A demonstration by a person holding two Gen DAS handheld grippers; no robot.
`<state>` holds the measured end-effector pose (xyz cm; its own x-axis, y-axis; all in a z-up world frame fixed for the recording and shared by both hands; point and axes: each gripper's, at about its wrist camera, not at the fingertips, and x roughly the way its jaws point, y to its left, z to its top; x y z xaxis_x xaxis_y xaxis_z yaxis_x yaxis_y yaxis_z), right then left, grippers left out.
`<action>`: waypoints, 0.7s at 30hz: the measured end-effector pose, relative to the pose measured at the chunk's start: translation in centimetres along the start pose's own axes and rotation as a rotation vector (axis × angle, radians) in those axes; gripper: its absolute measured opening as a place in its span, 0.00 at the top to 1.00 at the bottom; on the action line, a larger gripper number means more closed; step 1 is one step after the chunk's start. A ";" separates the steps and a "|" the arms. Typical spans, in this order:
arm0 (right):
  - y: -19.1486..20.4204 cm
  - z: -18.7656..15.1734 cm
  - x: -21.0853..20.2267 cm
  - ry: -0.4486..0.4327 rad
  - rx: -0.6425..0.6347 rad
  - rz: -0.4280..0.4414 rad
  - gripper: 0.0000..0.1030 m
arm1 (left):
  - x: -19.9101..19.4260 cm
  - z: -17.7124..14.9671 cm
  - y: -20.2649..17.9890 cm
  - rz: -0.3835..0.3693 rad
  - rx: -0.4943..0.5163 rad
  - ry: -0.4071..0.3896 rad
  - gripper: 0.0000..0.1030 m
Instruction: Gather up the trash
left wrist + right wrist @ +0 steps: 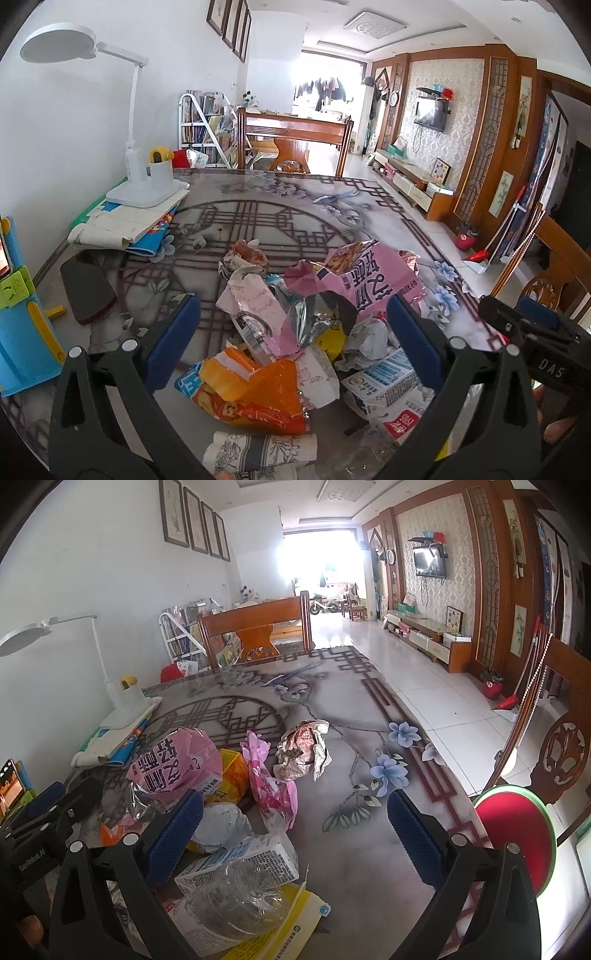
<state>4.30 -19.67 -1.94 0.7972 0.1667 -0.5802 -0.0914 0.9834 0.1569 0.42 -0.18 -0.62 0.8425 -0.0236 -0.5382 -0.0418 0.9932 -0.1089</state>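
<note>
A heap of trash lies on the patterned table (266,221): a big pink snack bag (365,280), an orange wrapper (255,395), a white milk carton (388,384), crumpled paper (243,258) and a patterned roll (258,450). My left gripper (291,343) is open above the heap and holds nothing. My right gripper (295,827) is open over the table right of the heap, empty. The right view shows the pink bag (177,764), a smaller pink wrapper (273,786), crumpled paper (303,753), the carton (240,860) and a crushed clear bottle (240,901).
A white desk lamp (140,177) stands on papers (125,221) at the table's left. A dark phone-like slab (86,288) and a blue toy (22,332) lie left. Wooden chairs (295,144) stand behind. A red round stool (513,845) sits right of the table.
</note>
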 end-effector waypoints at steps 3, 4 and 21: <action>0.0 0.0 0.0 0.005 0.002 0.000 0.07 | -0.1 -0.1 -0.3 0.002 0.004 0.003 0.04; 0.0 0.0 0.0 0.007 0.001 -0.001 0.07 | -0.1 -0.2 -0.4 0.002 0.005 0.002 0.04; 0.2 -0.2 0.5 0.032 -0.003 -0.004 0.07 | 0.3 0.1 0.0 -0.018 0.023 0.008 0.04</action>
<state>4.60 -19.36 -2.33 0.7778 0.1653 -0.6064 -0.0903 0.9842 0.1525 0.75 -0.22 -0.72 0.8384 -0.0423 -0.5434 -0.0140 0.9950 -0.0991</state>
